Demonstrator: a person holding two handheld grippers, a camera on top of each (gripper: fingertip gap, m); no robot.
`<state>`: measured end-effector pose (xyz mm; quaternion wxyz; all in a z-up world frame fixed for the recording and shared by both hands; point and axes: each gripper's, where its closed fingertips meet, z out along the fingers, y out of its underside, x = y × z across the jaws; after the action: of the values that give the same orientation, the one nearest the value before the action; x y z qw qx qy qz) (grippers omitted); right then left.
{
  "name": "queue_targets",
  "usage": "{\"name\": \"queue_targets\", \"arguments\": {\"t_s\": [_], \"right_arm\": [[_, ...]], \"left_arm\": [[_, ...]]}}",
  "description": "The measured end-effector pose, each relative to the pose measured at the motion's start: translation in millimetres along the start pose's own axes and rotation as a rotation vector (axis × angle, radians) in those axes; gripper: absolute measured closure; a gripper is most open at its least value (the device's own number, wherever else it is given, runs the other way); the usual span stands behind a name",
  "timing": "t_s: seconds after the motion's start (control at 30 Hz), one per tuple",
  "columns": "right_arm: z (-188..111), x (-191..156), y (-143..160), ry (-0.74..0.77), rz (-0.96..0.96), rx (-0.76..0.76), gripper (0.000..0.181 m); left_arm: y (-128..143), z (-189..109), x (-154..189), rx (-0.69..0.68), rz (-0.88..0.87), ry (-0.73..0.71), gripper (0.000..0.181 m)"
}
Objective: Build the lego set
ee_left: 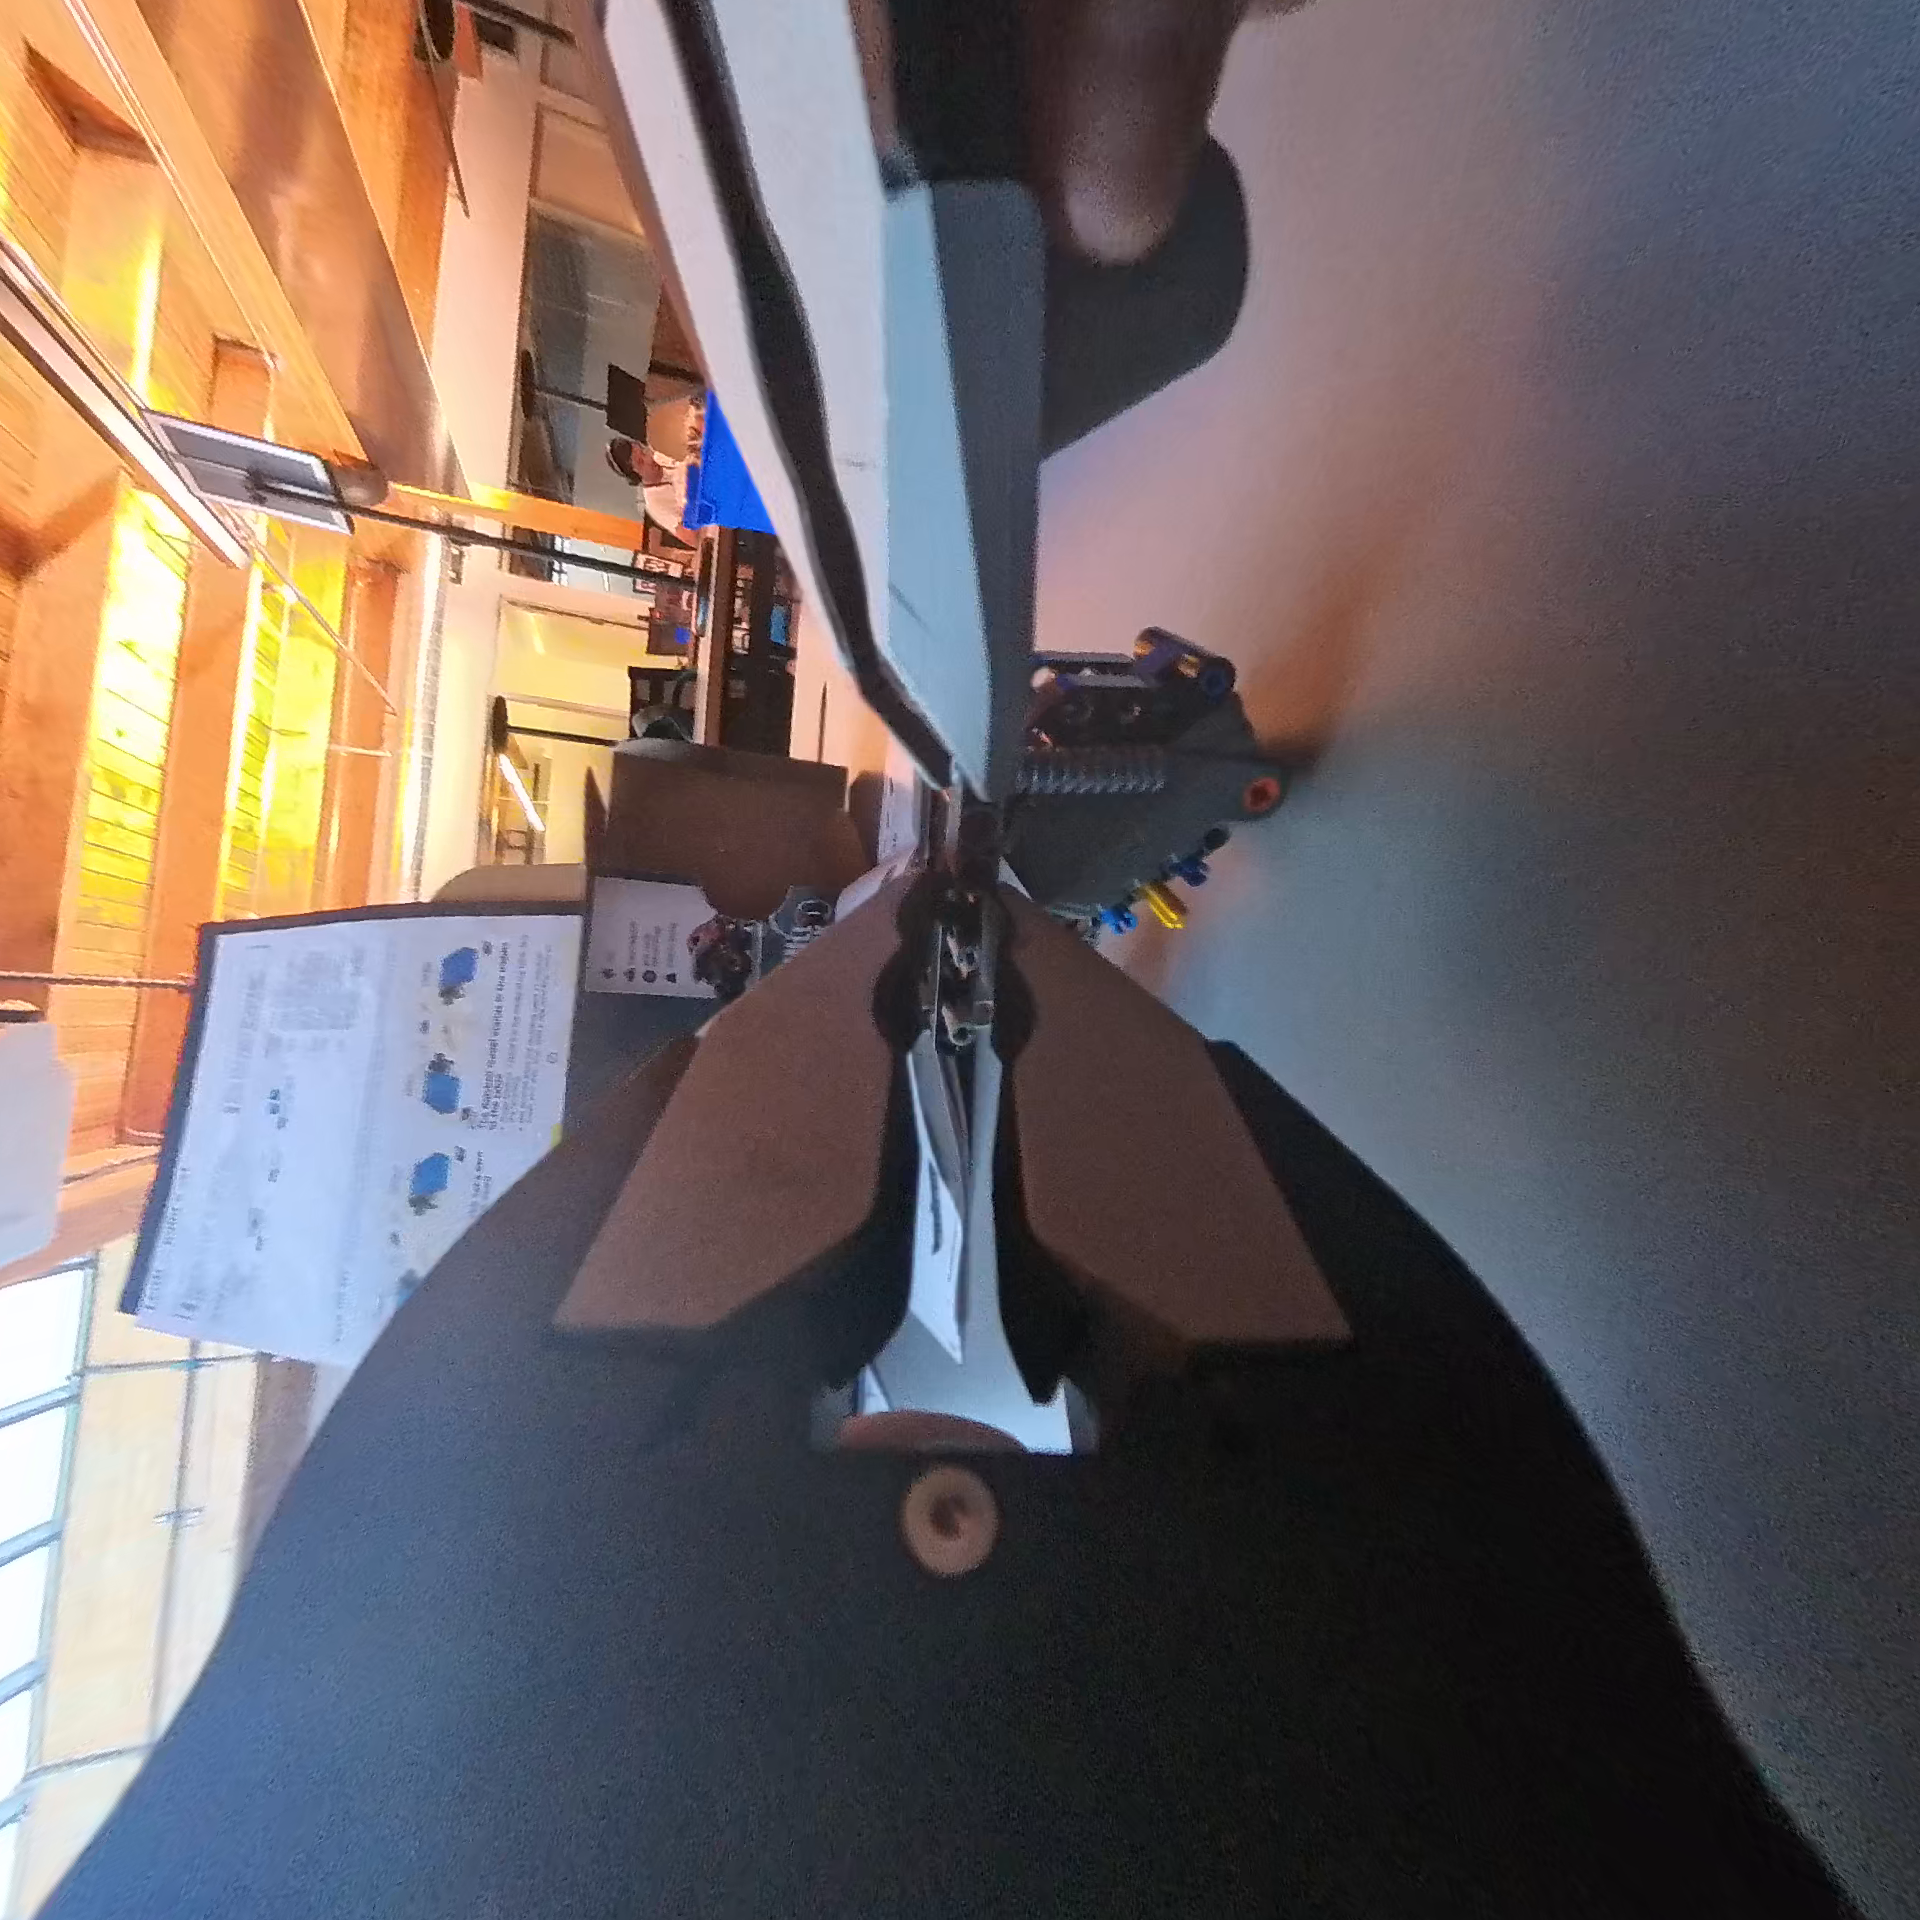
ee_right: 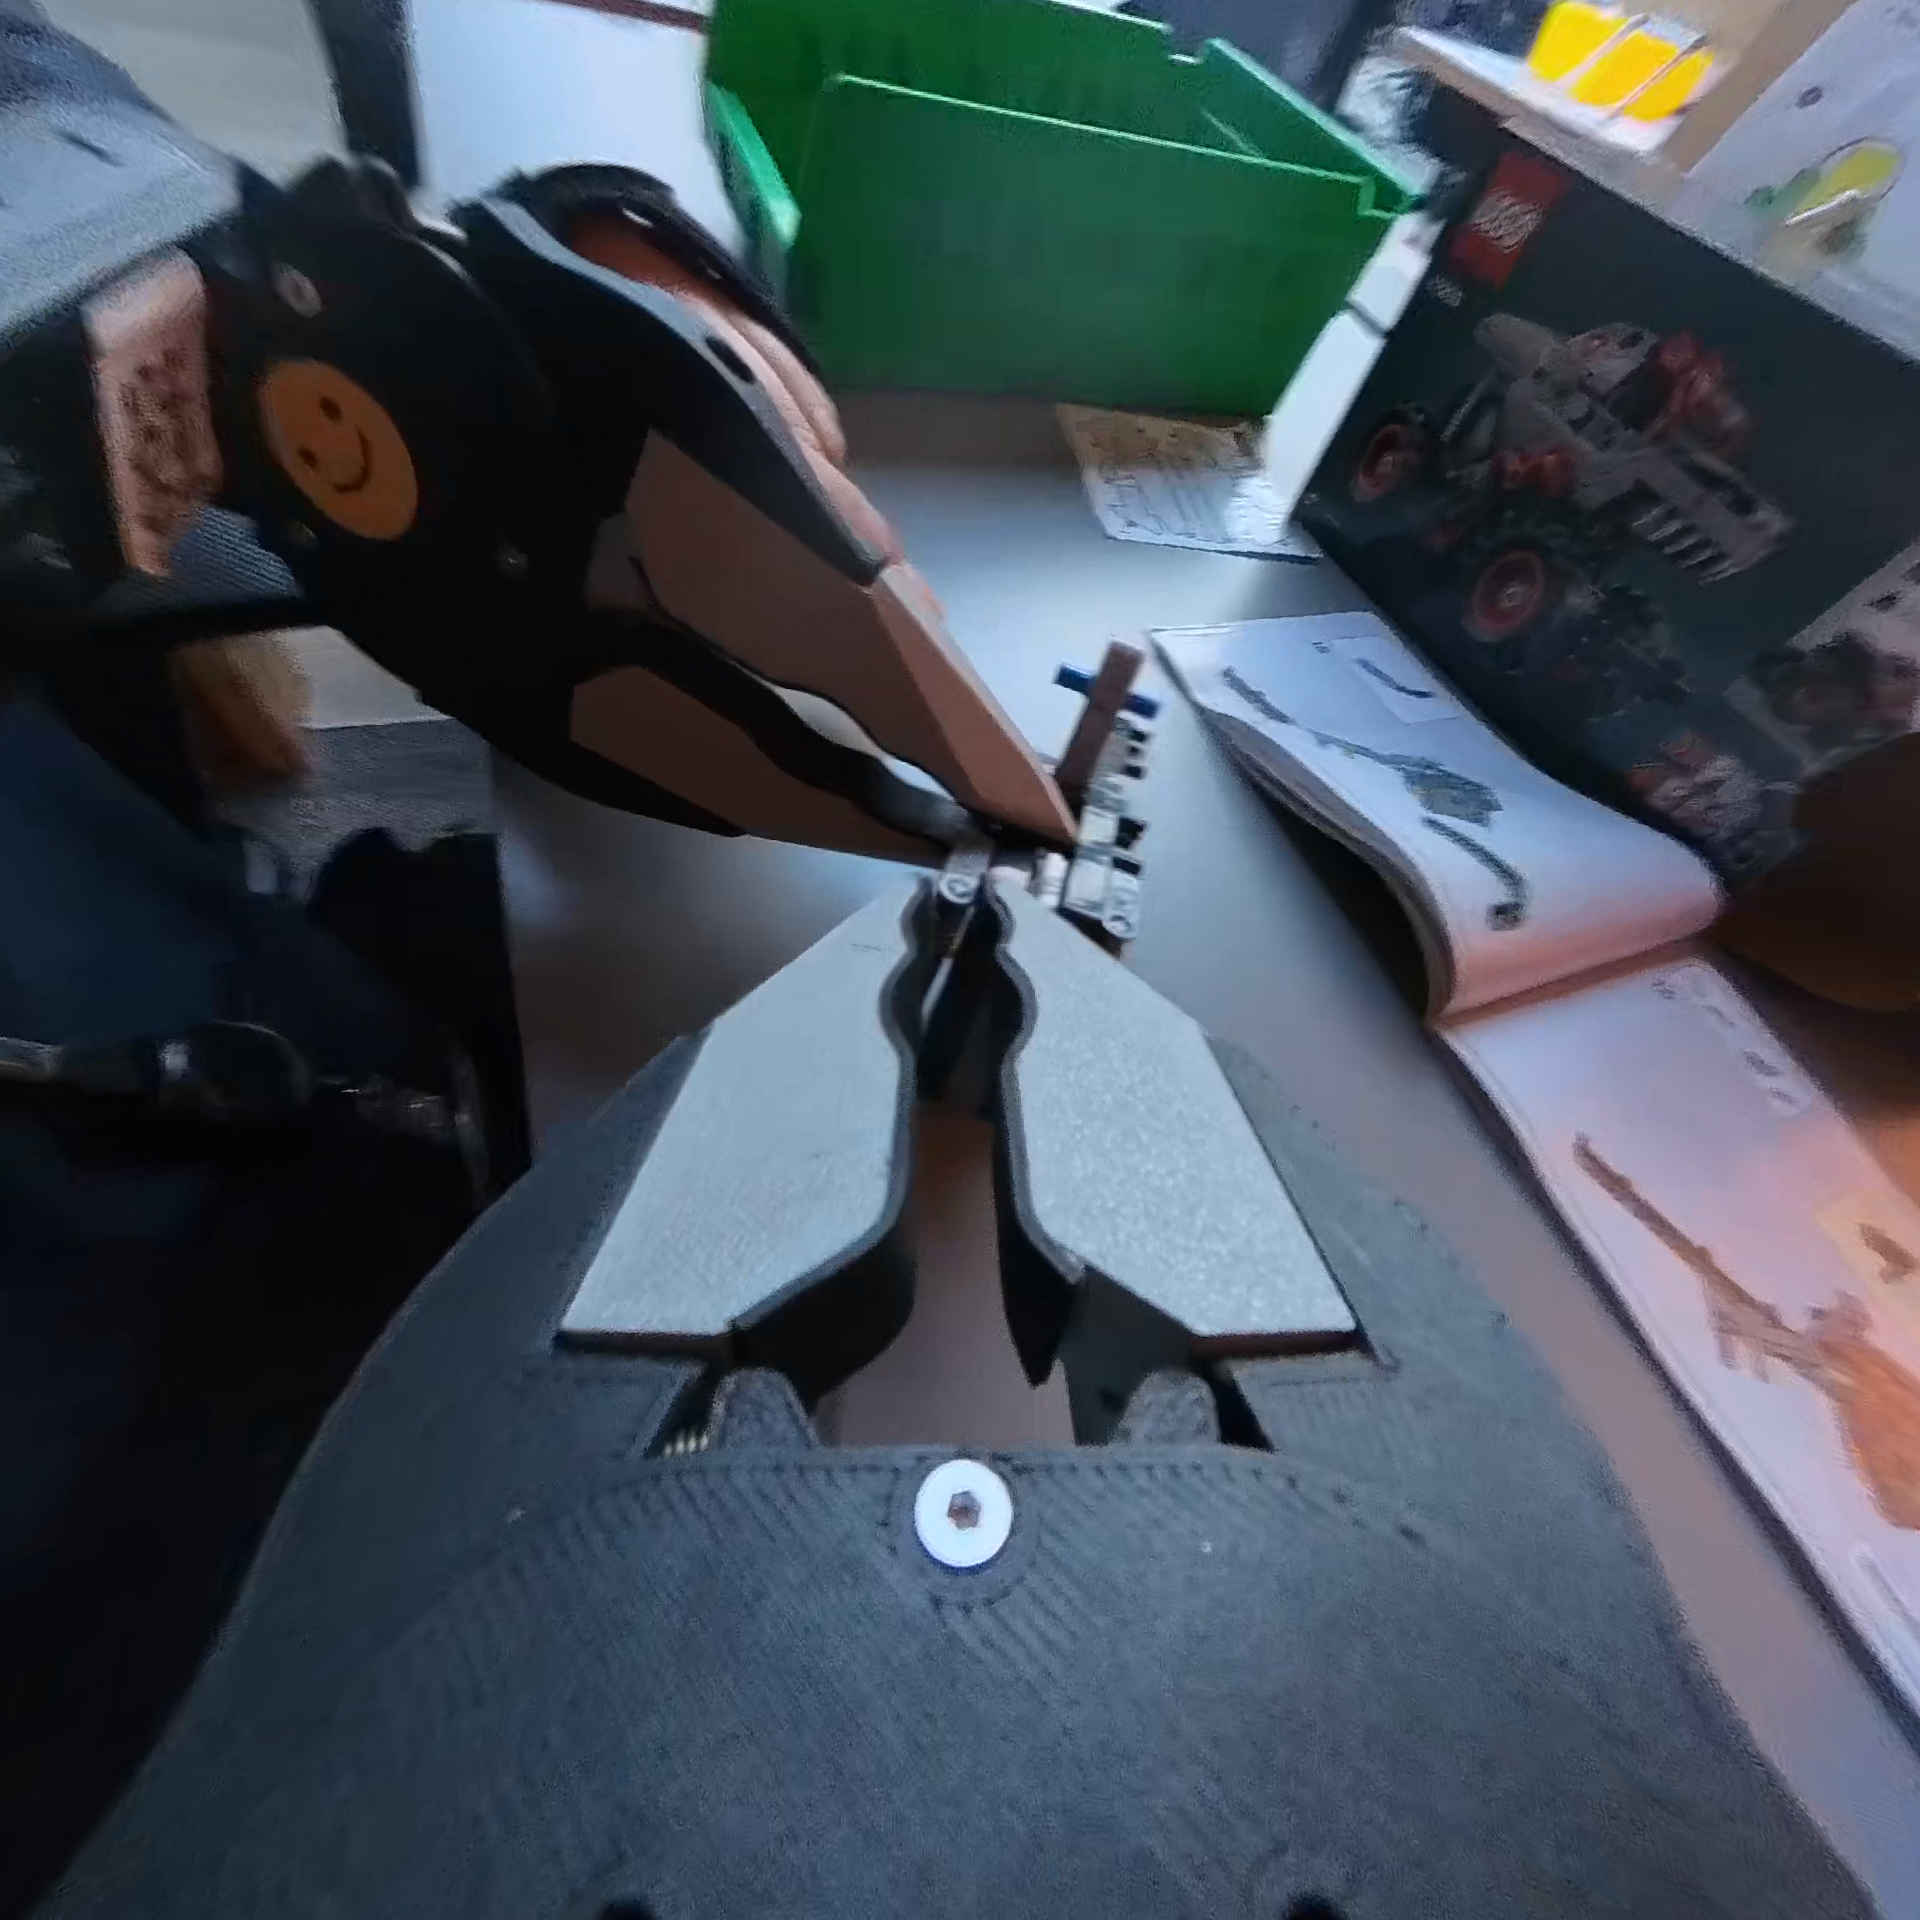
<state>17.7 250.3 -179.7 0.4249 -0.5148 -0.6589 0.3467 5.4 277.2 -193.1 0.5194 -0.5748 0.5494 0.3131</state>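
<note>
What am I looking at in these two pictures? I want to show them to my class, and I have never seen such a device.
A person holds a two-fingered tool in each hand, and each tool carries its own camera that looks along its fingers. One picture comes from the left hand-held gripper, tipped on its side, so the room looks turned. The other comes from the right hand-held gripper, where the left one also shows, reaching in from the side. Both are closed on a small dark piece at the edge of a partly built lego model on a grey table. Beside it lie an open instruction booklet, the set's box and a green bin.
</note>
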Motion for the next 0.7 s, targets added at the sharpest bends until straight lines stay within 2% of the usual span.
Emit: {"name": "queue_targets", "arguments": {"t_s": [0.2,0.23,0.33,0.57,0.7], "right_arm": [[2,3,-1,0.202,-0.144,-0.073,0.176],[2,3,-1,0.193,-0.141,-0.066,0.175],[3,3,-2,0.018,0.011,0.044,0.176],[9,5,-3,-0.015,-0.17,-0.011,0.175],[11,7,-3,-0.058,-0.169,-0.008,0.175]], "left_arm": [[3,0,-1,-0.052,-0.073,0.021,0.176],[2,1,-1,-0.052,-0.067,0.018,0.176],[2,-1,1,-0.051,-0.074,0.025,0.181],[7,0,1,-0.055,-0.091,0.022,0.176],[9,3,0,-0.039,-0.1,0.023,0.176]]}}
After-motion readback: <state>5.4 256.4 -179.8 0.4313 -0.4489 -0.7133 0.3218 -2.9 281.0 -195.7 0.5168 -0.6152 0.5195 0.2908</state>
